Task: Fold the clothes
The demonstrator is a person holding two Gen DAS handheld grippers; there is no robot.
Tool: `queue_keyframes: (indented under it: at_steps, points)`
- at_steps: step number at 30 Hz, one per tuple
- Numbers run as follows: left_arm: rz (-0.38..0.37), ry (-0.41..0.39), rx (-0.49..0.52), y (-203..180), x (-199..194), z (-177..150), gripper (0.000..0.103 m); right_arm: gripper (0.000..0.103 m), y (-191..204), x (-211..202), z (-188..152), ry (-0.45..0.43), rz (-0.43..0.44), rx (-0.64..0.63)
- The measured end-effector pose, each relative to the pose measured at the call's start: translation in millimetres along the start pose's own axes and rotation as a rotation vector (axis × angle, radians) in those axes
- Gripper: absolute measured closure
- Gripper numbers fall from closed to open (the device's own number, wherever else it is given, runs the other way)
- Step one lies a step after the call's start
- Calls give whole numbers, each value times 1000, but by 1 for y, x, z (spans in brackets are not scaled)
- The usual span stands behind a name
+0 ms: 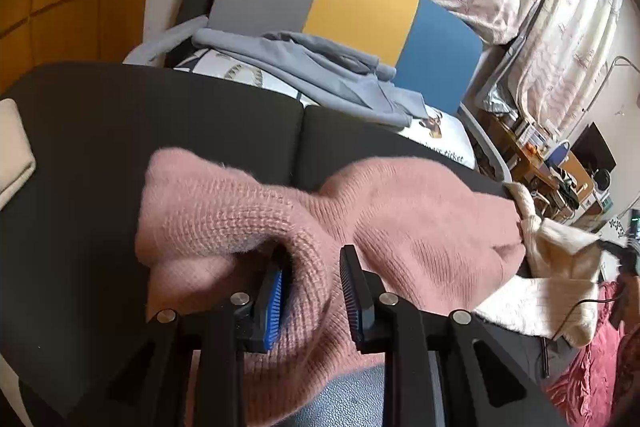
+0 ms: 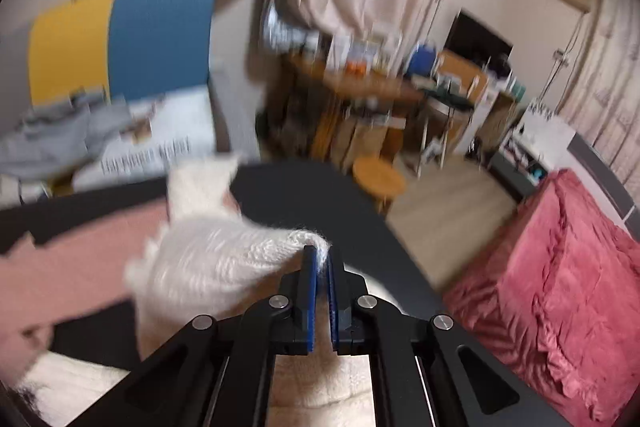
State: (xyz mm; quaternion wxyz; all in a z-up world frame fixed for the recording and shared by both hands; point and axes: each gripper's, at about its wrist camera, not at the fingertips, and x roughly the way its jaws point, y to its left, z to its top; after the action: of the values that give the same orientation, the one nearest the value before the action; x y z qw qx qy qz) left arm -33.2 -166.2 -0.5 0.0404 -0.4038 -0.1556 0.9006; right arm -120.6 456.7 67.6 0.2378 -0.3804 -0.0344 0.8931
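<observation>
On the near edge of the dark sofa (image 1: 220, 123), your left hand-held gripper (image 1: 312, 291) straddled a fold of the pink sweater (image 1: 420, 215), fingers parted, not clamped. The sweater ran left to right, its cream end (image 2: 224, 259) pinched in your right hand-held gripper (image 2: 322, 267), which pulled it rightward.

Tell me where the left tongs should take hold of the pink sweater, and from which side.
Grip the thick rolled fold of the pink sweater that already bulges between the left tongs, coming straight in from the near edge of the dark cushion. That fold stands proud of the surface. The right tongs hold the cream knit part.
</observation>
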Motion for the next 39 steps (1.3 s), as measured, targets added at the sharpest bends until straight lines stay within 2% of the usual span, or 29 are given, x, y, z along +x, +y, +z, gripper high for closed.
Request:
queue_keyframes:
  at_steps: [2, 3, 4, 5, 7, 8, 9, 10, 12, 17, 23, 26, 27, 28, 30, 33, 36, 39]
  points:
    - [3, 26, 10, -3, 5, -5, 78, 91, 19, -12, -12, -20, 62, -62]
    - [2, 37, 11, -3, 8, -7, 78, 82, 28, -19, -19, -30, 93, -94]
    - [0, 47, 8, -3, 11, -9, 78, 68, 37, -25, -25, -41, 124, -125]
    - [-2, 54, 4, -3, 14, -10, 77, 61, 47, -31, -31, -51, 155, -156]
    - [-8, 59, -8, 0, 17, -13, 77, 35, 65, -43, -43, -71, 217, -219]
    - [-10, 59, -17, 1, 19, -14, 77, 25, 75, -49, -49, -81, 248, -250]
    - [-11, 61, -29, 3, 22, -15, 77, 3, 84, -56, -56, -91, 279, -281]
    - [-13, 64, -41, 4, 24, -16, 77, 0, 93, -62, -62, -101, 310, -312]
    - [-16, 68, -61, 7, 28, -18, 76, 0, 115, -73, -75, -110, 372, -384]
    - [-28, 81, -84, 14, 27, -30, 75, 0, 195, -61, -125, 46, 451, -584]
    - [-61, 101, -131, 27, 26, -40, 74, 0, 235, -15, -151, 212, 454, -532]
    - [-70, 98, -141, 29, 27, -41, 74, 3, 229, 4, -160, 256, 494, -413]
    - [-67, 97, -136, 29, 27, -40, 74, 14, 223, 9, -159, 274, 533, -355]
    - [-63, 97, -130, 28, 28, -40, 74, 43, 216, 10, -157, 260, 542, -324]
    - [-58, 96, -125, 27, 29, -40, 74, 90, 203, 8, -152, 237, 549, -308]
    - [-55, 97, -129, 27, 31, -38, 74, 90, 175, 6, -139, 222, 519, -257]
    - [-55, 97, -126, 28, 31, -38, 74, 90, 137, -10, -114, 121, 437, -225]
    - [-52, 98, -125, 28, 32, -37, 74, 90, 88, -23, -69, 36, 353, -145]
